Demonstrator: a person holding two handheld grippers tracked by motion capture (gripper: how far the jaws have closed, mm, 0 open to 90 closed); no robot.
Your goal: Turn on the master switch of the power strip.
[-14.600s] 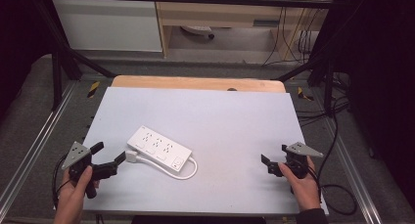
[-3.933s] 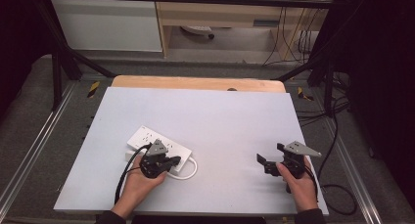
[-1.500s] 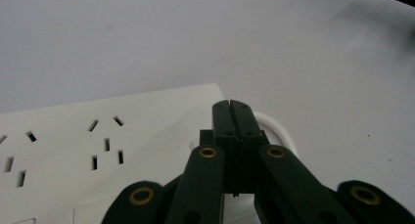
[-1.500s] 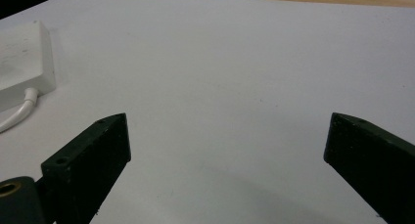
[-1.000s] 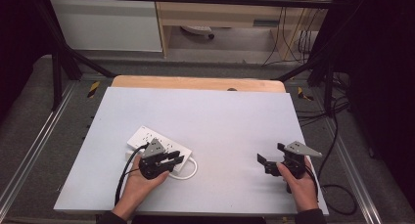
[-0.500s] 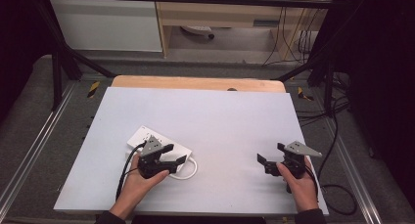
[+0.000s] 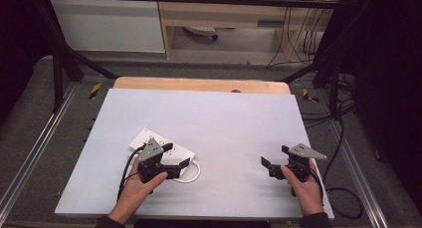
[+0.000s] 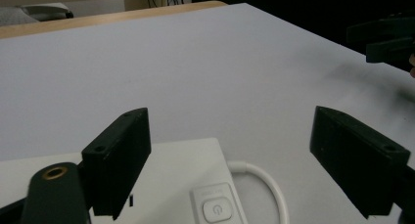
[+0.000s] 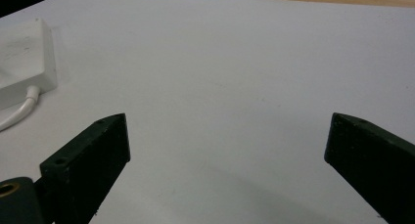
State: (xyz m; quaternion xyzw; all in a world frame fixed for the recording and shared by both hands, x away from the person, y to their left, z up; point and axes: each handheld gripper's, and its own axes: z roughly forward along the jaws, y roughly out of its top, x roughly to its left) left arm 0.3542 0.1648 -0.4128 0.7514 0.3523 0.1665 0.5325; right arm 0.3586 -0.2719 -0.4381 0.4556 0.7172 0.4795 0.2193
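— So where's your left tool [image 7: 176, 158] right now?

— Over the switch end of the power strip [image 7: 149, 138], jaws spread wide and gripping nothing. In the left gripper view the power button [image 8: 214, 209] sits just below the gap between them, which I'd judge is the point of hovering there: lined up to press it or to take hold of that end.

— And the strip itself?

— Flat on the white counter [image 7: 234, 118], toward the near left corner, its white cord [image 7: 191, 172] curling out from the switch end.

— The right tool [image 7: 271, 164]?

— Also spread wide, empty, low over bare counter near the right edge, well apart from the strip. I'd say it's parked out of the way.
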